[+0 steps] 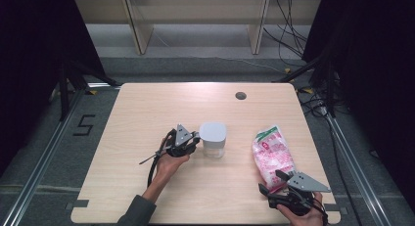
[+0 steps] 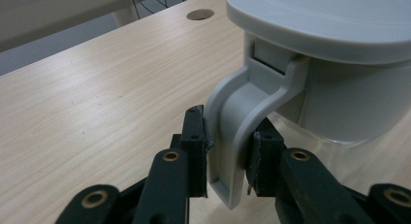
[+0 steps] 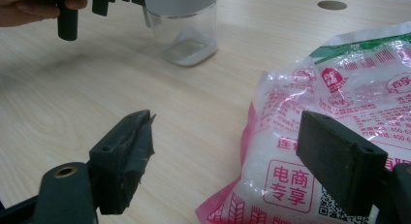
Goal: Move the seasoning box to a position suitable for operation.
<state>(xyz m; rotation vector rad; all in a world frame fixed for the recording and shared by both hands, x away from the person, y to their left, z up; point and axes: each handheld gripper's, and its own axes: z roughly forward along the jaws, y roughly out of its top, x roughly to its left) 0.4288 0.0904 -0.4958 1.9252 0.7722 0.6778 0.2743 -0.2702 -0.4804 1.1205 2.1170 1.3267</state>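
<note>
A clear container (image 1: 214,146) with a grey lid (image 1: 213,131) stands near the middle of the table. My left gripper (image 1: 195,143) sits at its left side, shut on the lid's grey latch handle (image 2: 233,136), with both black pads (image 2: 196,146) pressed against it. A pink-and-white printed bag (image 1: 272,155) of white grains lies flat at the right. My right gripper (image 1: 272,182) is open at the bag's near end; its right jaw rests over the bag (image 3: 339,103), its left jaw over bare wood. The container (image 3: 184,32) shows across the table in the right gripper view.
The wooden table (image 1: 147,108) has a round cable hole (image 1: 240,95) at the back right. Cables and stand legs lie on the floor beyond the table. A hand (image 3: 29,6) holds the left gripper at the top left of the right gripper view.
</note>
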